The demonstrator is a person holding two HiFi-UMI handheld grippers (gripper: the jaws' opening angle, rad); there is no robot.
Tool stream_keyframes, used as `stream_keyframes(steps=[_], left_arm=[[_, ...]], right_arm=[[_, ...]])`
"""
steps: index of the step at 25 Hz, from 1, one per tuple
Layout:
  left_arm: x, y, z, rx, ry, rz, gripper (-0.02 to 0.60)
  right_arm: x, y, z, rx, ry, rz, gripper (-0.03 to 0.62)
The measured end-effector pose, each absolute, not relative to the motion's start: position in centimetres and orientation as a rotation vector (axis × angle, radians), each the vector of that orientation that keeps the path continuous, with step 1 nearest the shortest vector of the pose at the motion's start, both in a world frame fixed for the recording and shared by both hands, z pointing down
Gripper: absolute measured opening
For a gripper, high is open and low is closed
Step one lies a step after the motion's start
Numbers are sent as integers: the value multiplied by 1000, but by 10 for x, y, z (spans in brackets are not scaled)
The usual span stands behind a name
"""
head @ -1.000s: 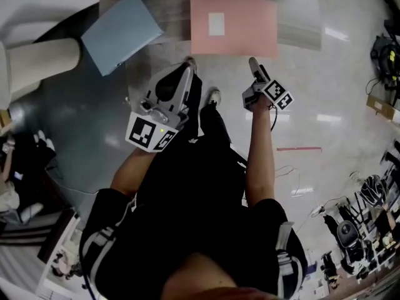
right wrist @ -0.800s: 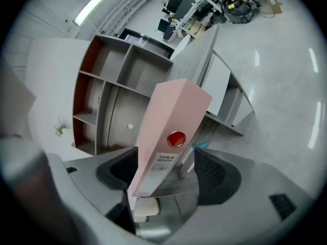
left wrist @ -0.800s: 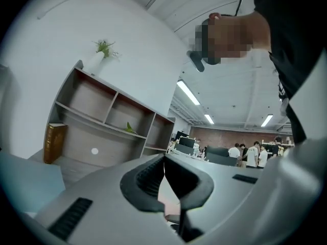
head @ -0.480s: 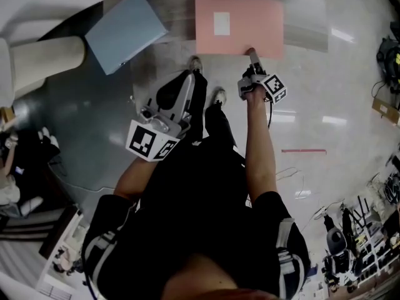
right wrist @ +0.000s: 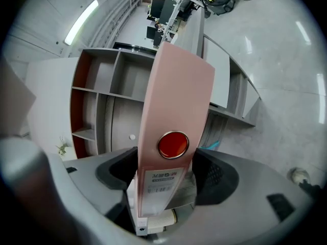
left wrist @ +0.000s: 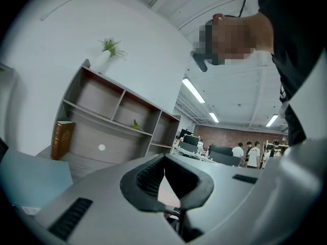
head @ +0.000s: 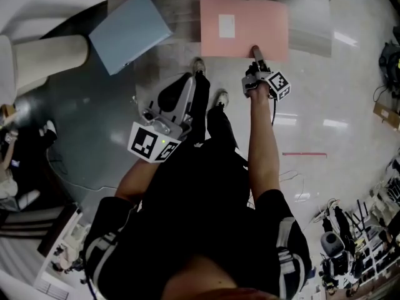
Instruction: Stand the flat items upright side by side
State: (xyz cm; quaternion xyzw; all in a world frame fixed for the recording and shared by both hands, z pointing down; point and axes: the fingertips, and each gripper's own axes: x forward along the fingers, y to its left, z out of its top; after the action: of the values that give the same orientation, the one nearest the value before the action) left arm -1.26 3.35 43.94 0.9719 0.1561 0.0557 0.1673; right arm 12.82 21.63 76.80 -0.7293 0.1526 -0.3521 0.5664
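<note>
Blue folder (head: pixel 130 31) lies flat and skewed at the far left of the grey wood-grain surface (head: pixel 181 11). Behind it, in the left gripper view, is a shelf unit (left wrist: pixel 110 121) with a brown book (left wrist: pixel 61 139) standing upright. Left gripper (head: pixel 187 80) is held back near the person's legs, jaws pressed together with nothing between them. Pink binder (head: pixel 244 27) lies flat to the right, apart from the blue folder. Right gripper (head: pixel 255 50) is at the binder's near edge. Its jaws are clamped on the spine, either side of a red disc (right wrist: pixel 173 144) and a small label (right wrist: pixel 161 180).
</note>
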Motion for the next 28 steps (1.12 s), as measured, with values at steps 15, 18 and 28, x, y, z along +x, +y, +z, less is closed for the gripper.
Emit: stream_keyframes(steps=[15, 18, 28], left_arm=[[-14, 33, 423, 2791, 467, 84, 23], [-21, 32, 411, 2799, 459, 48, 23], [-27, 47, 359, 2807, 457, -66, 23]], right_arm=[[148, 225, 677, -2179, 433, -715, 319], [147, 223, 641, -2380, 494, -678, 318], [134, 212, 574, -3139, 579, -616, 316]])
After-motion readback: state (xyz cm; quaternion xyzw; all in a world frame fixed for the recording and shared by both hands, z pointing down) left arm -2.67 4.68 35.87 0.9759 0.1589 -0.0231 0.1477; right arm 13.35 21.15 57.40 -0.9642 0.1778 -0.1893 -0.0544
